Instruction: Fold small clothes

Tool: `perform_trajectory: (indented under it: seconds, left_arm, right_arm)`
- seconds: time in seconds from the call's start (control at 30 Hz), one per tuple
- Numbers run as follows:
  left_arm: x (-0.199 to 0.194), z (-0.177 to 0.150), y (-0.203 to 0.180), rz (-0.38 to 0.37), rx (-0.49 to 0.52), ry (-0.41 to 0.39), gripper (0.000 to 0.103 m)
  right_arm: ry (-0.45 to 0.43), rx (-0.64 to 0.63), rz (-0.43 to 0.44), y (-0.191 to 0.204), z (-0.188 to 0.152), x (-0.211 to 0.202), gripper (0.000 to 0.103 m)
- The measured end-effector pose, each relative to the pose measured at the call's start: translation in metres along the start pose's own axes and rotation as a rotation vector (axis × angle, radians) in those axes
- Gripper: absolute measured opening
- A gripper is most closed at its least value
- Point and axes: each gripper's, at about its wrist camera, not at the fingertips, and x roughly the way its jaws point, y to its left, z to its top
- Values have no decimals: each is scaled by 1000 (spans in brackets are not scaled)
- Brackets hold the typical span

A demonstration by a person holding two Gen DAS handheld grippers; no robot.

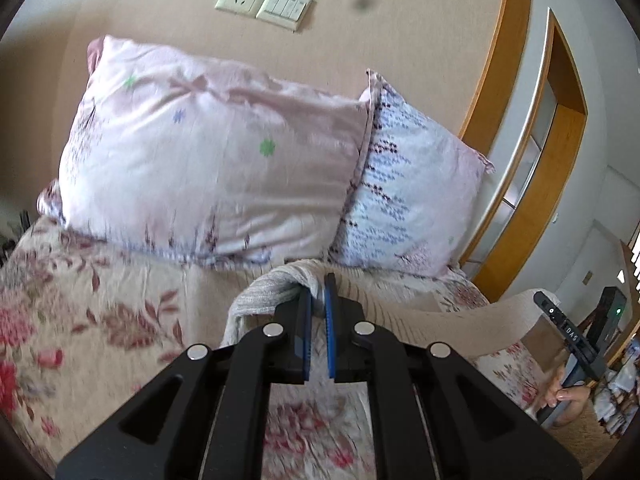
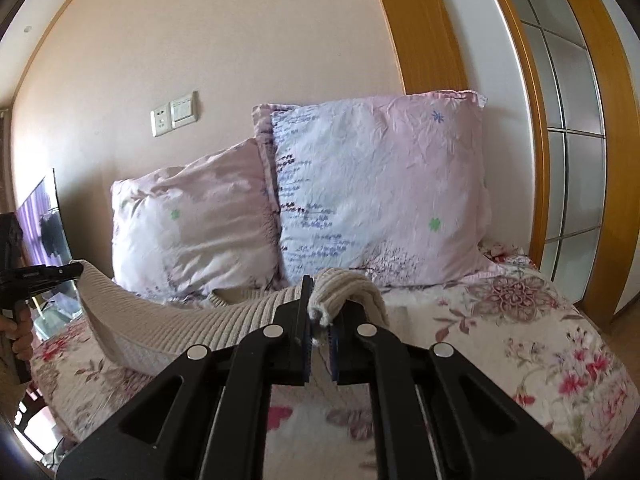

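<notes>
**Knit held up by two corners, fold not yet made**

We see a bed (image 2: 520, 340) with a floral cover, two pillows (image 2: 372, 184) propped against a beige wall. Over the bed, we hold a small cream ribbed knit (image 2: 192, 328) off the cover, stretched between our two grippers.

Our left gripper (image 1: 319, 300) is clamped on one bunched corner of the knit; the cloth wraps over the tips of its blue-padded fingers (image 1: 330, 320). Our right gripper (image 2: 319, 316) is clamped on the opposite corner, a wad of knit and loose yarn caught between its fingers. From each wrist view the other gripper shows at the far end of the cloth, in a hand (image 1: 562, 394) at the frame edge.

The knit sags in a shallow curve between the two grips, above the bed and in front of the pillows. How much of it hangs below we cannot tell.

We judge the task as early: the garment is gripped and lifted, but no crease shows. Laying it flat, folding it over and smoothing it remain.
</notes>
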Motion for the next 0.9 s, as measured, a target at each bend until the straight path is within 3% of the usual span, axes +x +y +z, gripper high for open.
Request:
perform_trajectory:
  seconds: [0.17,0.43,0.67,0.83,0.9]
  left_arm:
    - [47,16,12,39,-21,19,5]
    - [142,18,56,96,-174,130,5]
    - [186,7,79,147,-208,178,5]
    - [214,0,91,176,-231,226,5]
    - [222,0,92,169,-240,253,7]
  right_arm:
    - [49,58,-15,-11,4,50,7]
    - [212,177,-35,-27,-8,151,7]
    - [300,210,-84,-35,-20,206,7]
    - [424,261,-120,-43,-34,246,7]
    - [480,296,-121,-47,-38,259,16]
